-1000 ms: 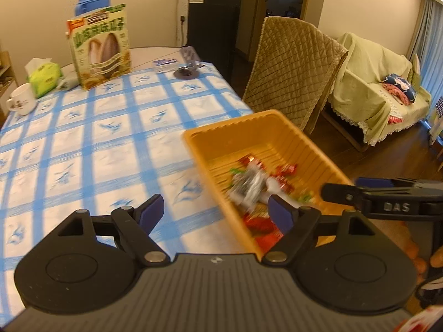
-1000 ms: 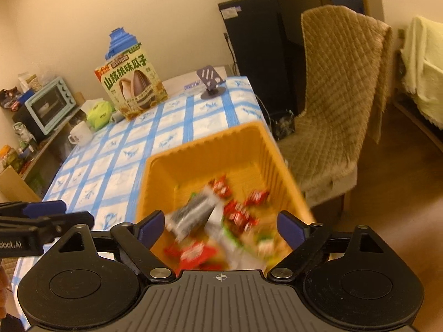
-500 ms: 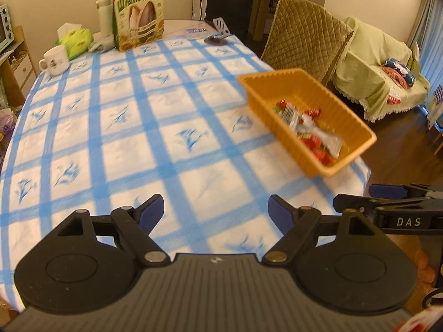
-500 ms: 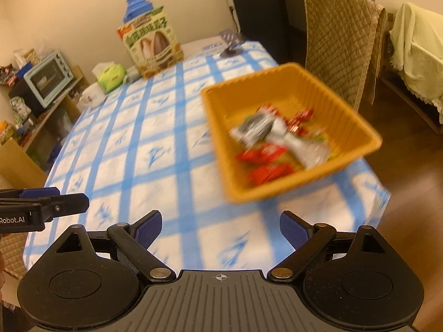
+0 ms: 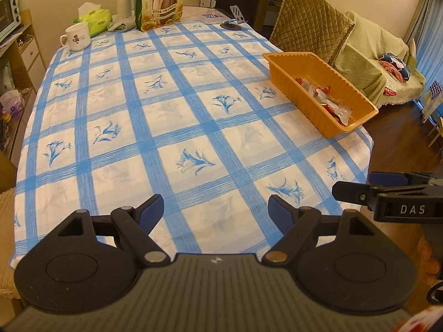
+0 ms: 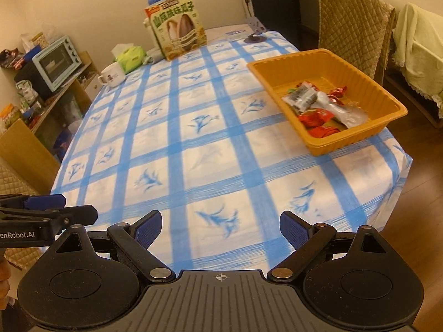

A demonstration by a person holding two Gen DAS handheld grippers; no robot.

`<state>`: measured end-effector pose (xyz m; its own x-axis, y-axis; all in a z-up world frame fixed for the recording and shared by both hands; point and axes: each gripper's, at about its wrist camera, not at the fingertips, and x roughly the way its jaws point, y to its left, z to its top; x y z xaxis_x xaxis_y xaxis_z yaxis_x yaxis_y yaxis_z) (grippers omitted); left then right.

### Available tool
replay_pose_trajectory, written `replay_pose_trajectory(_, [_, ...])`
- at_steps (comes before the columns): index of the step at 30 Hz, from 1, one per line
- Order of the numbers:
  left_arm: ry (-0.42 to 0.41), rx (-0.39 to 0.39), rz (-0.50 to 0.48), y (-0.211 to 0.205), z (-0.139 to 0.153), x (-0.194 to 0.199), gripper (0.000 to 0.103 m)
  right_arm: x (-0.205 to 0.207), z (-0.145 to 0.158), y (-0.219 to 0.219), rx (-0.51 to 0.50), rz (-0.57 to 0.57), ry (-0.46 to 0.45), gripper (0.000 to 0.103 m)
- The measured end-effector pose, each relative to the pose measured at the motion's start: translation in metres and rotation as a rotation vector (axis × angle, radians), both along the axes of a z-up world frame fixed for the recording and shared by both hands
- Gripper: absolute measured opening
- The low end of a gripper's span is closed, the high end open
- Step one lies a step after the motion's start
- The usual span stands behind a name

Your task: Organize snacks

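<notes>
Left gripper (image 5: 215,207) and right gripper (image 6: 220,225): jaws spread wide, nothing between them; bare tablecloth (image 5: 171,127) below. Orange tray (image 6: 357,135) of snacks (image 6: 318,105) sits well ahead, right of both jaws.

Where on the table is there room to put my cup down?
The blue-checked tablecloth is bare from the near edge up to the white mug, left of the orange plastic snack tray. The far end is crowded: green tissue pack, big seed bag.
</notes>
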<state>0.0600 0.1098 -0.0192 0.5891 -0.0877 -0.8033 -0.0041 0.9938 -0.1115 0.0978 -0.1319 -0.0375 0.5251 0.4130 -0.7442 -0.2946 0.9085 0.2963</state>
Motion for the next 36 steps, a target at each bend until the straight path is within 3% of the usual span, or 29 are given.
replay_pose_trajectory(10, [-0.016, -0.02, -0.002, 0.012, 0.011, -0.024, 0.081, -0.022, 0.015, 0.023, -0.033, 0.045, -0.011, 0.092])
replay_pose_trajectory(36, [-0.038, -0.033, -0.037, 0.003, 0.018, -0.034, 0.081, -0.037, 0.023, 0.017, -0.036, 0.029, -0.021, 0.092])
